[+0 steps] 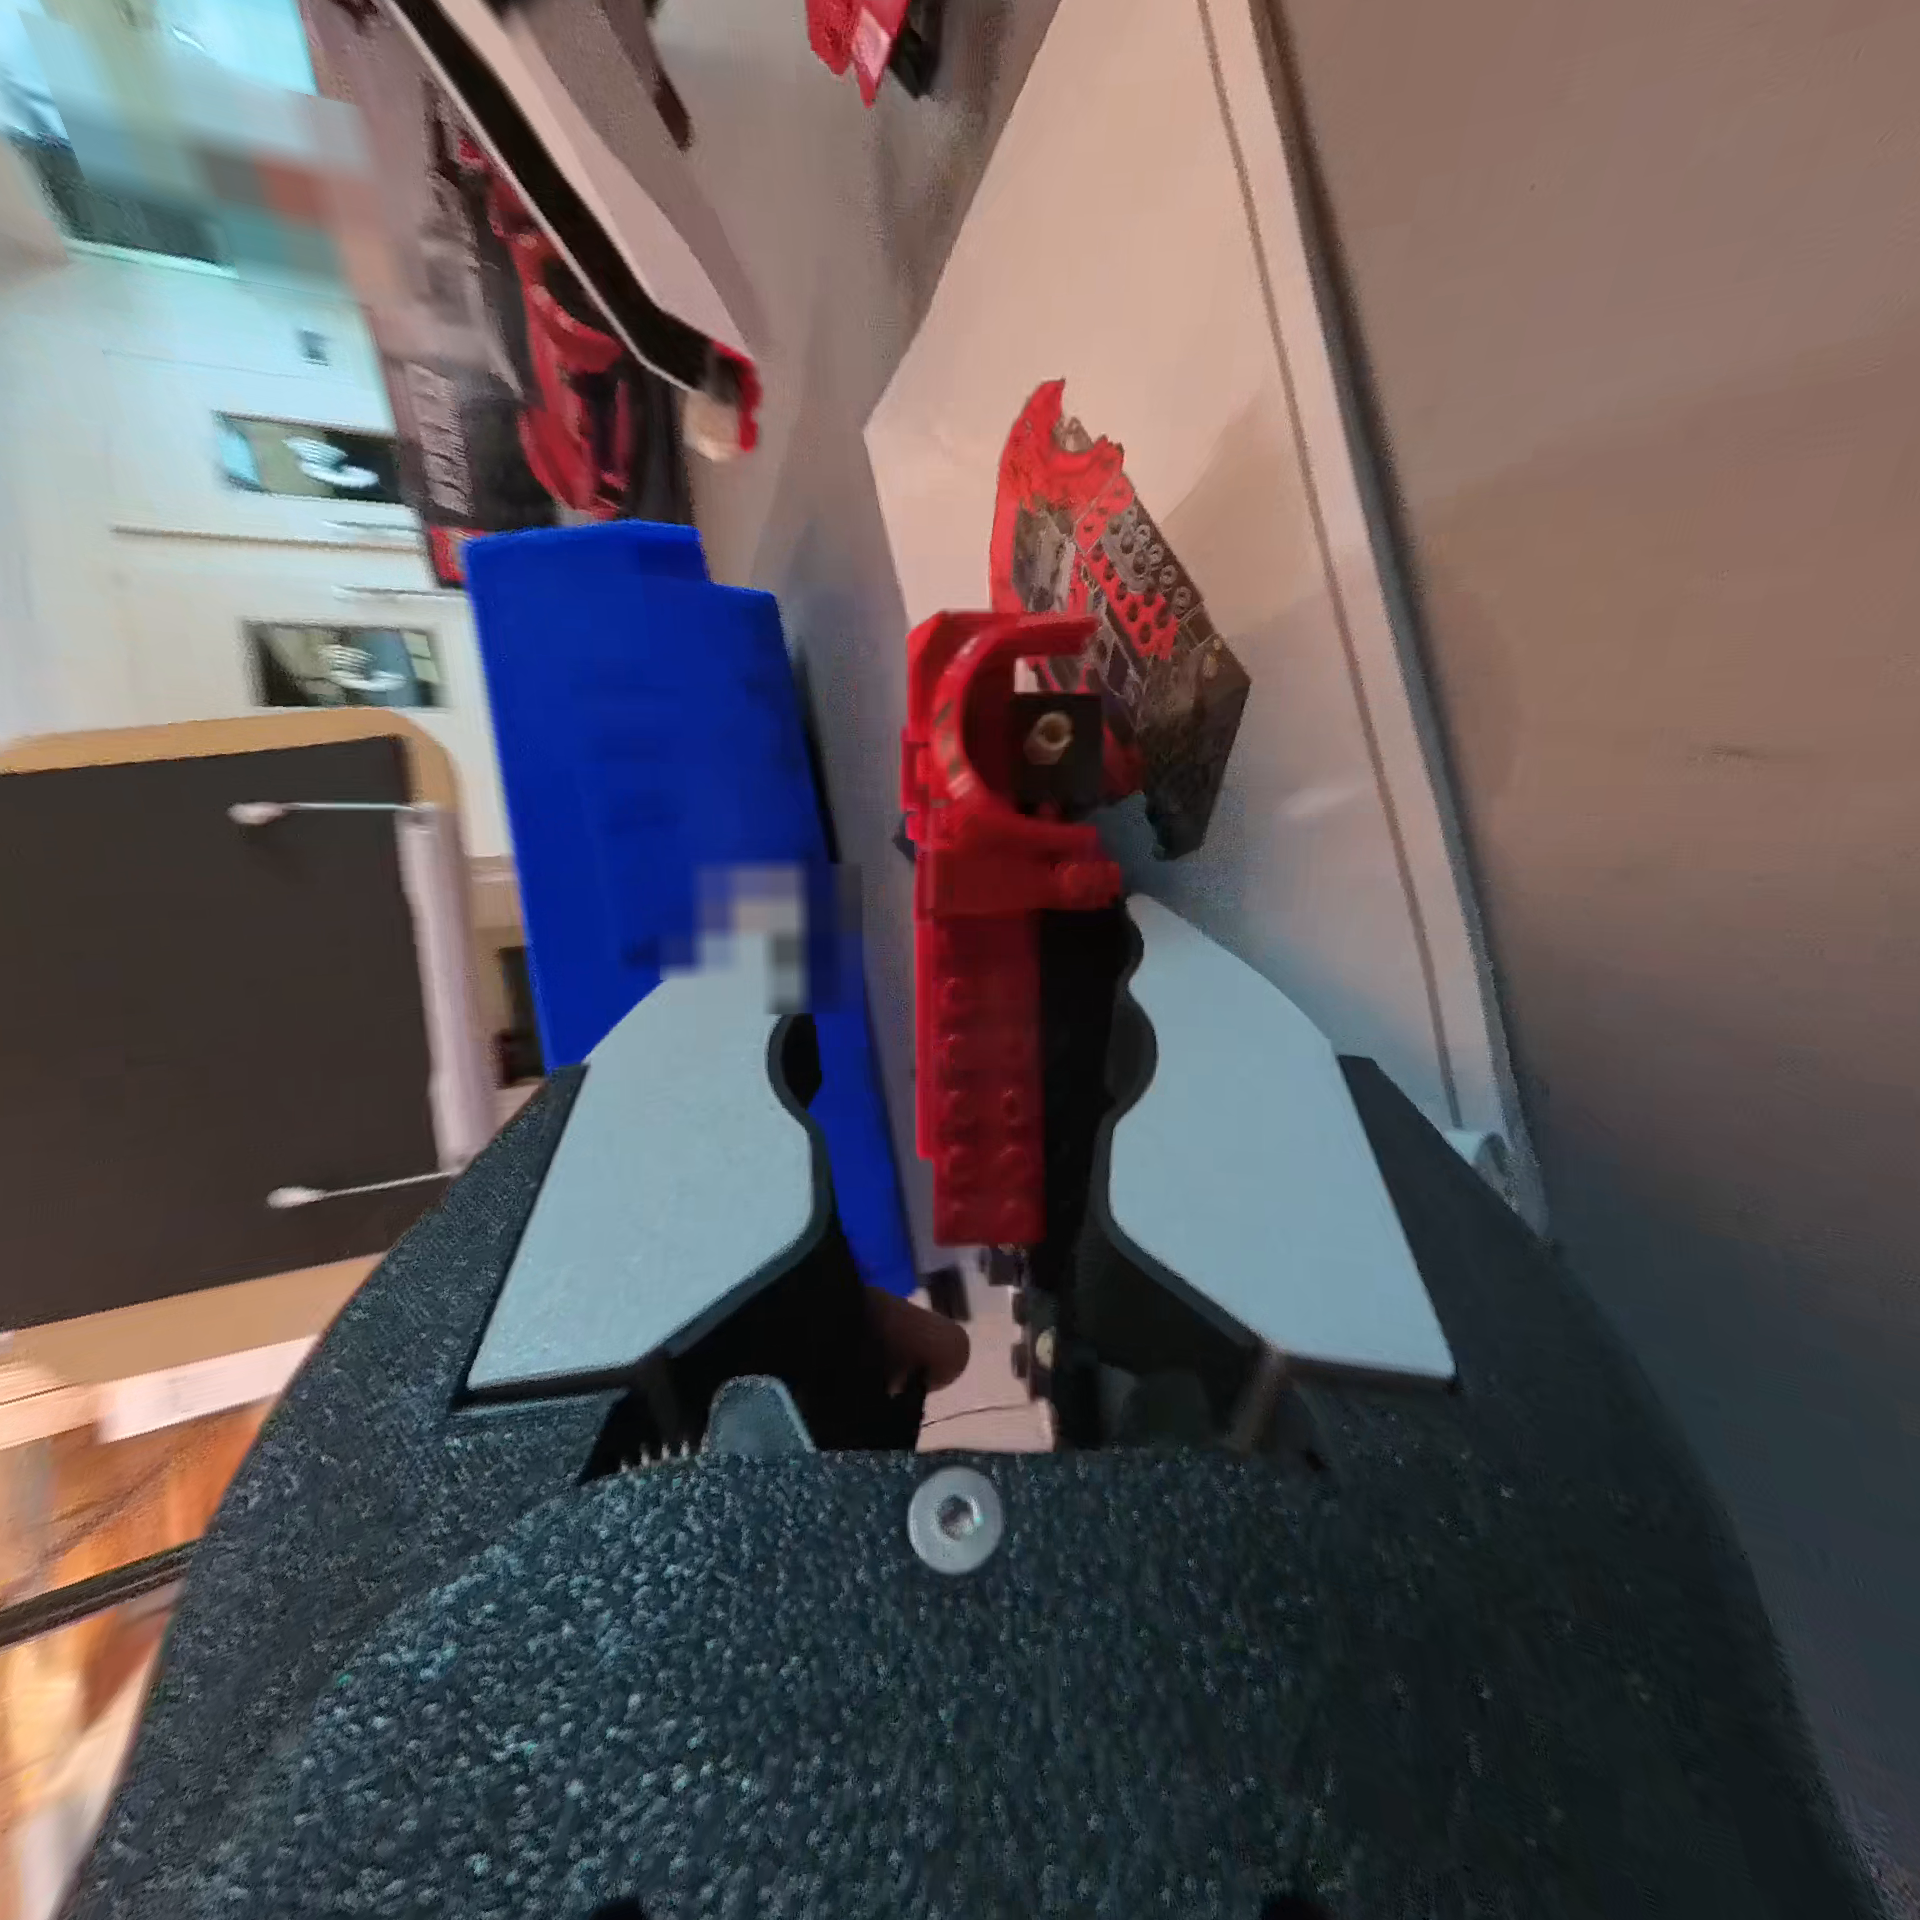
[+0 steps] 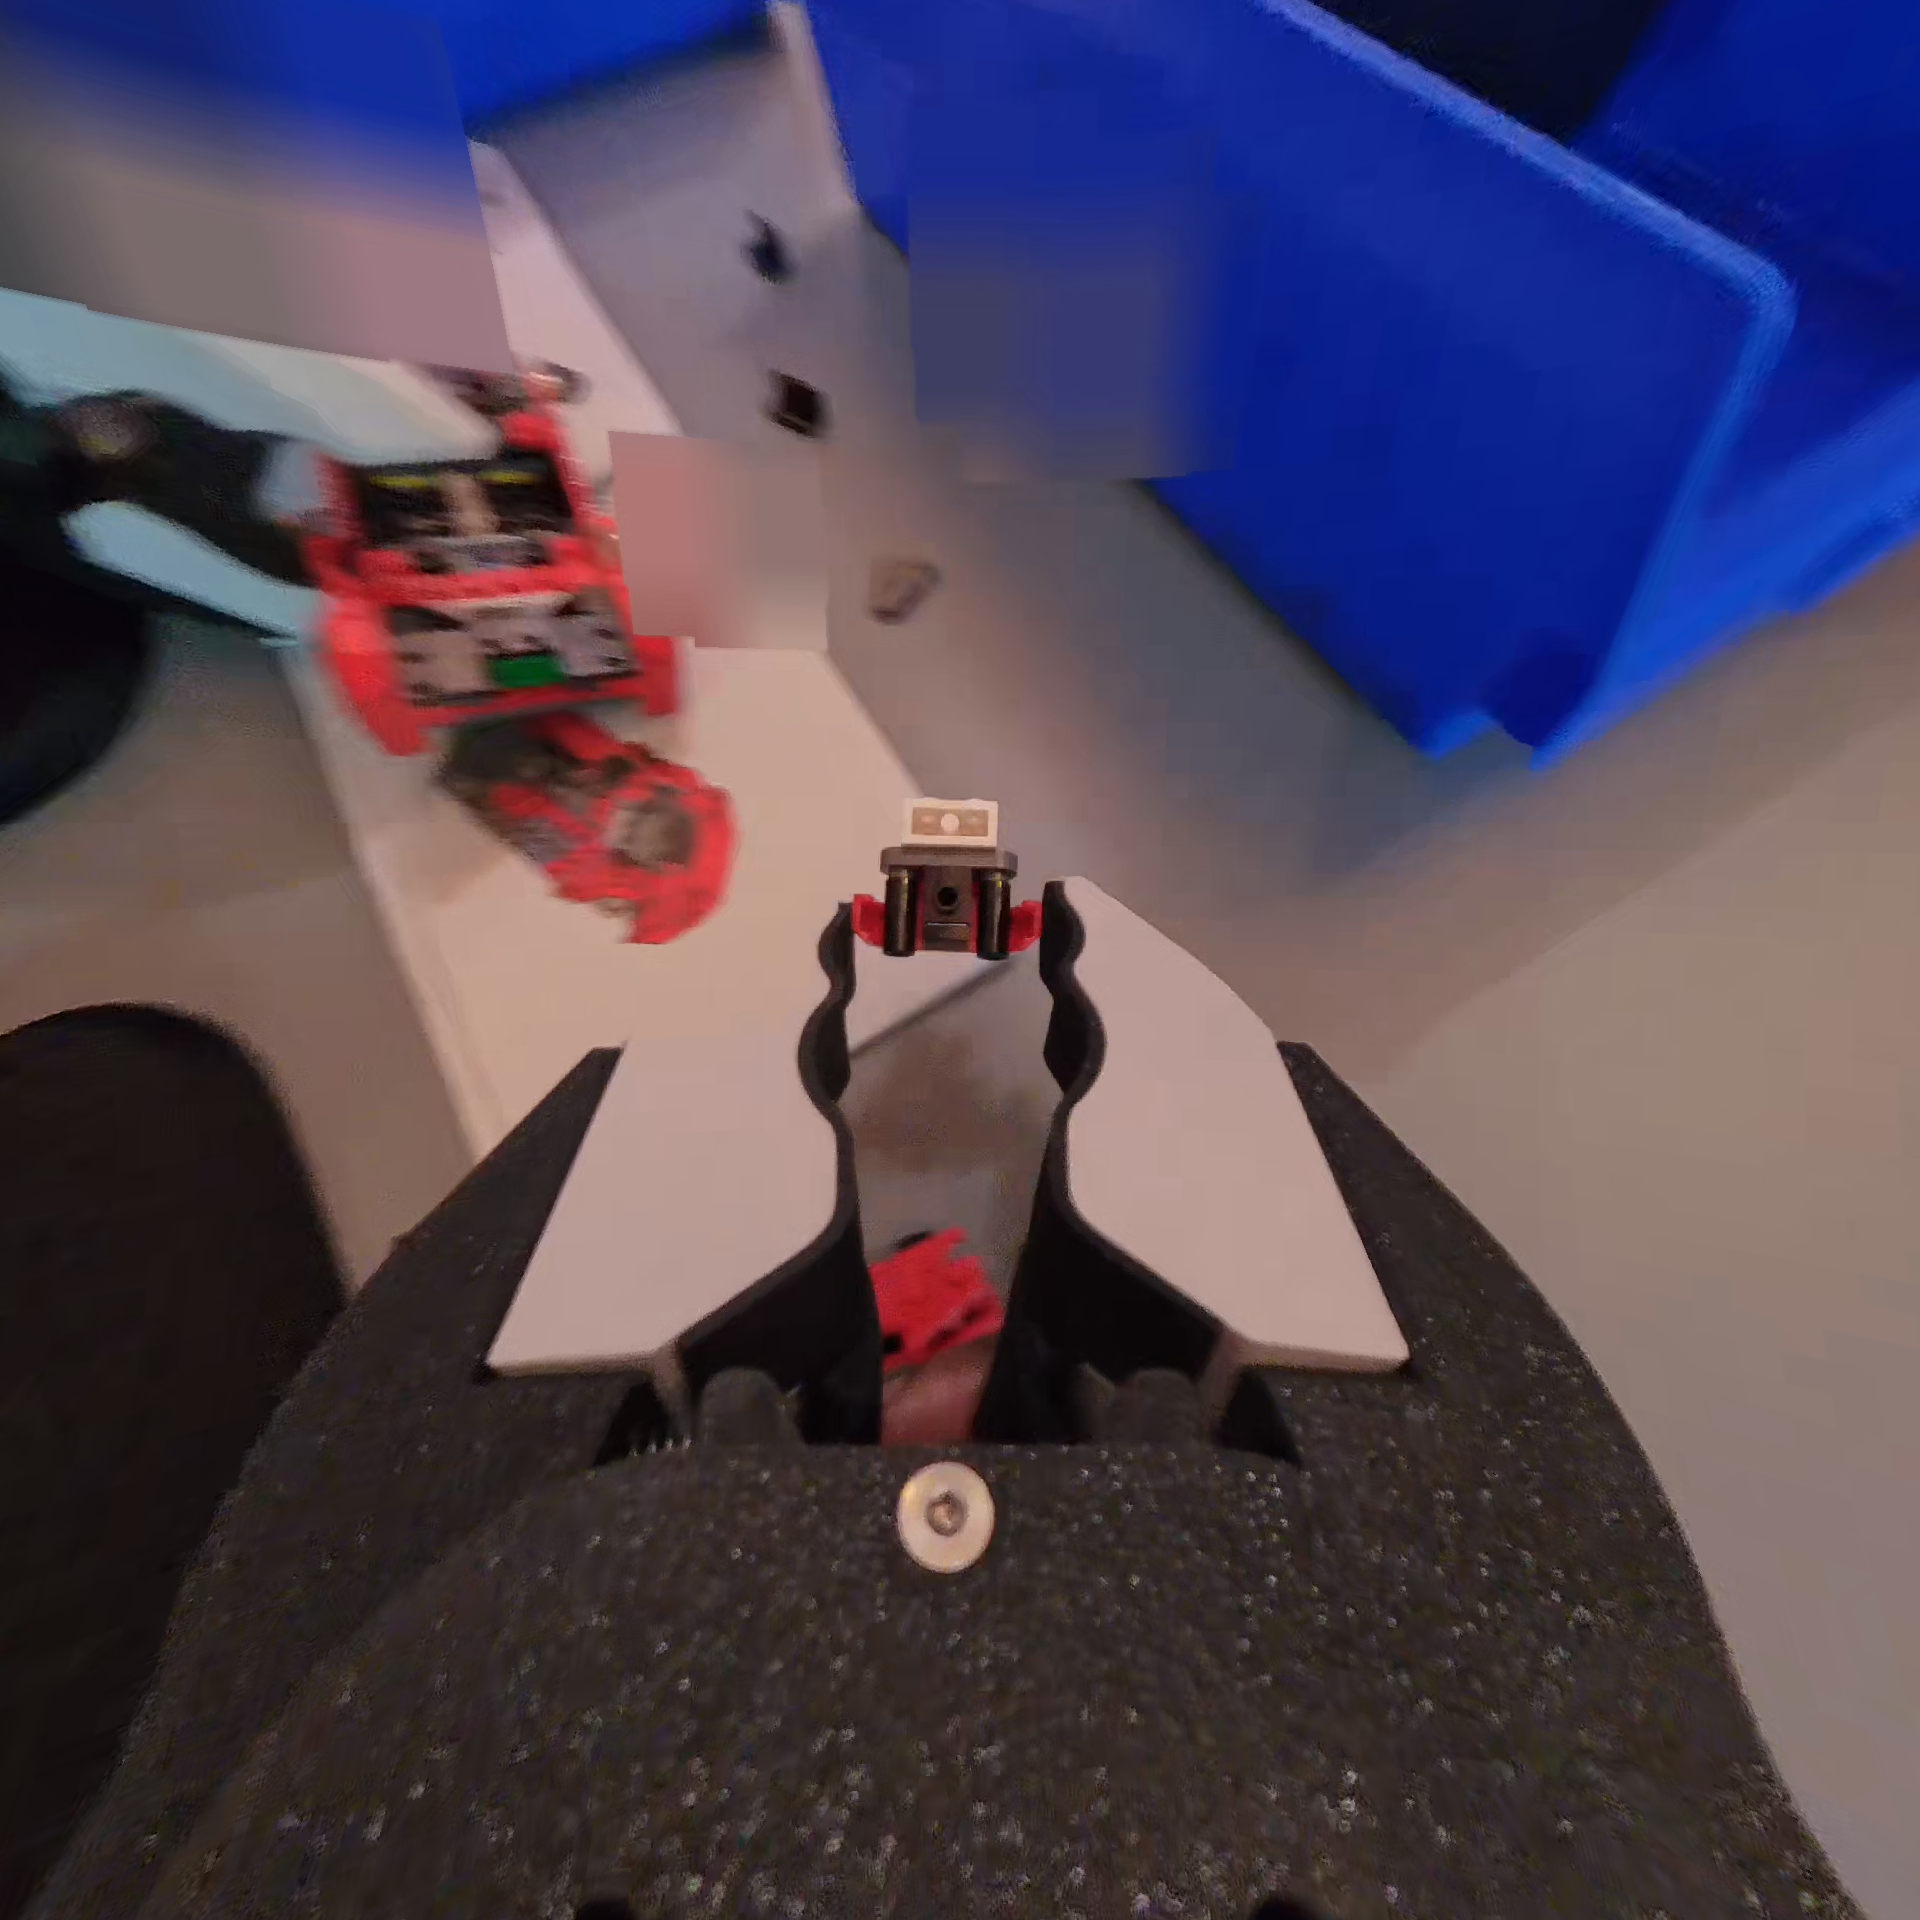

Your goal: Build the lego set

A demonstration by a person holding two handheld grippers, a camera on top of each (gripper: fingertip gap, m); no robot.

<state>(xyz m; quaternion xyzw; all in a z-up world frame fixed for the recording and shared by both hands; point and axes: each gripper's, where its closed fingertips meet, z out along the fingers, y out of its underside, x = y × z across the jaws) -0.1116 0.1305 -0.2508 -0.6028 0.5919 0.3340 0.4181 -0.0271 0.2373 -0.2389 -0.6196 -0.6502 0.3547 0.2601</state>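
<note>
left gripper [image 1: 977, 1039] jaws clamped on red lego car body [image 1: 982, 935], manual page [image 1: 1143, 436] at 12 o'clock. right gripper [image 2: 951, 925] jaws narrow, pinching small grey-red lego piece [image 2: 948, 899] at tips; blue bin [image 2: 1351, 364] at 1 o'clock.

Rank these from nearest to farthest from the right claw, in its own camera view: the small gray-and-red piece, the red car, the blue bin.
1. Small gray-and-red piece, between the claw tips.
2. Red car, left, beyond the tips.
3. Blue bin, upper right; similar range, too close to call.
</note>
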